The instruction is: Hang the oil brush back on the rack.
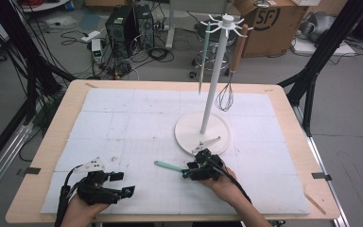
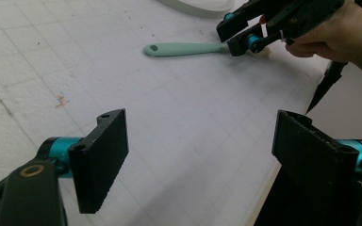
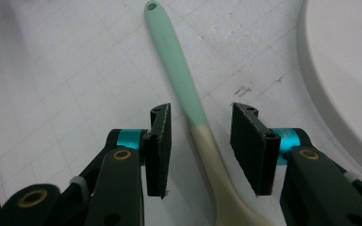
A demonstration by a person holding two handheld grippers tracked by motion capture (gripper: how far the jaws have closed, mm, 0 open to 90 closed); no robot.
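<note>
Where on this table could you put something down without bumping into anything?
The white mat lies bare across its far left, between the table's far edge and the left gripper. There is also room right of the rack's round base. It is crowded near the middle front: the right gripper straddles the mint-handled spoon just beside that base, under the hanging whisk.

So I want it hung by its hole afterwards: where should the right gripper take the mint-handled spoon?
Grip the spoon from above at the neck where mint meets cream, across its narrow width. It lies flat between the right gripper pads, leaving the holed end free.
</note>
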